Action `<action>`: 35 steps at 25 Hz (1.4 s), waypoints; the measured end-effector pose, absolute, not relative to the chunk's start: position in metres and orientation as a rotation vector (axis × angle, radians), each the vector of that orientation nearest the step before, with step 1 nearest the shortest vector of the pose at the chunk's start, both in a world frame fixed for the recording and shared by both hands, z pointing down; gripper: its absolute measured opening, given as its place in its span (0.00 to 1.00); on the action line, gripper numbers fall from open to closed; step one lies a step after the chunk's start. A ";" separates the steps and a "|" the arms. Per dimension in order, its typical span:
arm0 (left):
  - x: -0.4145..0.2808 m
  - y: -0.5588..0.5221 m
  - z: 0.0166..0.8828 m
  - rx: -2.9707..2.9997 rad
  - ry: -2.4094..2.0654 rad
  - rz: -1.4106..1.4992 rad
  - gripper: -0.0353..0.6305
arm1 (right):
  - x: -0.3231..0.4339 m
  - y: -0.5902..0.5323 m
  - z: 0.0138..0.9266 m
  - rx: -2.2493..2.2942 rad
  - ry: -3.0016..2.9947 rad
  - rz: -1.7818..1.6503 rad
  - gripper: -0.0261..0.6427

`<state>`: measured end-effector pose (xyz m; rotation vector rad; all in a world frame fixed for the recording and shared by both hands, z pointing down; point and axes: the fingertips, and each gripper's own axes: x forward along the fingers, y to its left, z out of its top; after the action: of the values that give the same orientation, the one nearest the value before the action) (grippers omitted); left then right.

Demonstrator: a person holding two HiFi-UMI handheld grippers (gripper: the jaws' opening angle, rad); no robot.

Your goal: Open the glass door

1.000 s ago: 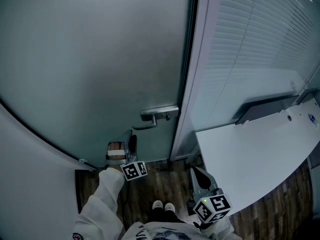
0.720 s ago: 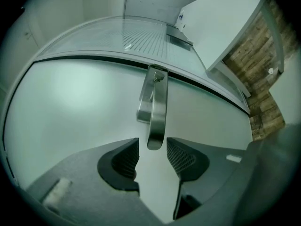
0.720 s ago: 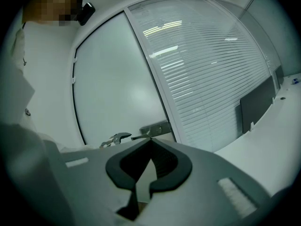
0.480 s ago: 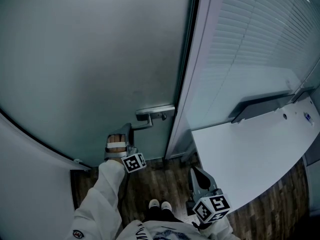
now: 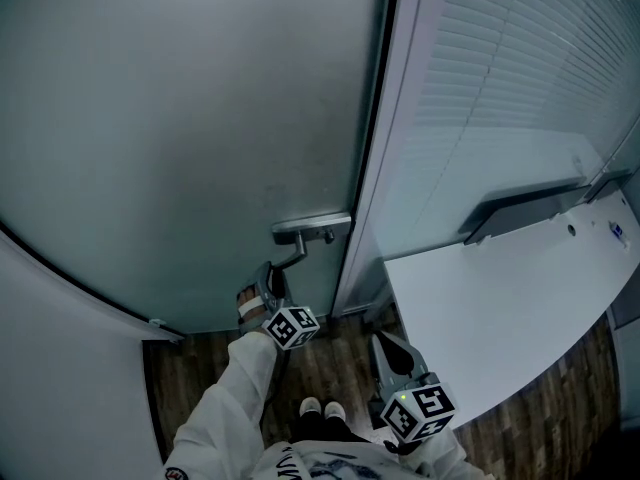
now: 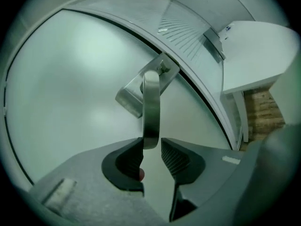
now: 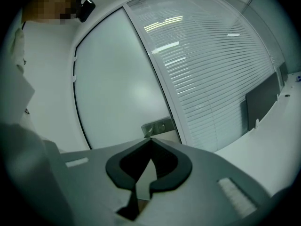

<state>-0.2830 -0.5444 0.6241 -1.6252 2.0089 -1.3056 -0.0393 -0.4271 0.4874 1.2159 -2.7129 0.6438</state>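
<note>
Your left tongs point(image 6: 151, 150) are closing on the lever handle's point(image 6: 151, 108) free end, not yet gripping. The lever is running straight ahead of them toward the glass door's point(image 6: 61, 88) latch edge. Your right tongs point(image 7: 150, 142) are idling clenched, farther back.
</note>
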 end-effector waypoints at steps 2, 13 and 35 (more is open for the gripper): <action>-0.282 -0.536 0.621 -1.630 2.005 -1.296 0.22 | -0.045 -0.424 0.487 1.194 -2.724 0.646 0.05; -0.264 -0.486 0.617 -1.628 1.981 -1.318 0.22 | -0.042 -0.418 0.487 1.165 -2.755 0.675 0.05; -0.253 -0.413 0.580 -1.447 1.947 -1.418 0.23 | -0.041 -0.398 0.508 0.985 -2.816 0.741 0.05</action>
<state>-0.2531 -0.4127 0.5803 -1.4473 1.9469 -1.4182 -0.0415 -0.3985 0.5084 0.9850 -2.8156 0.7406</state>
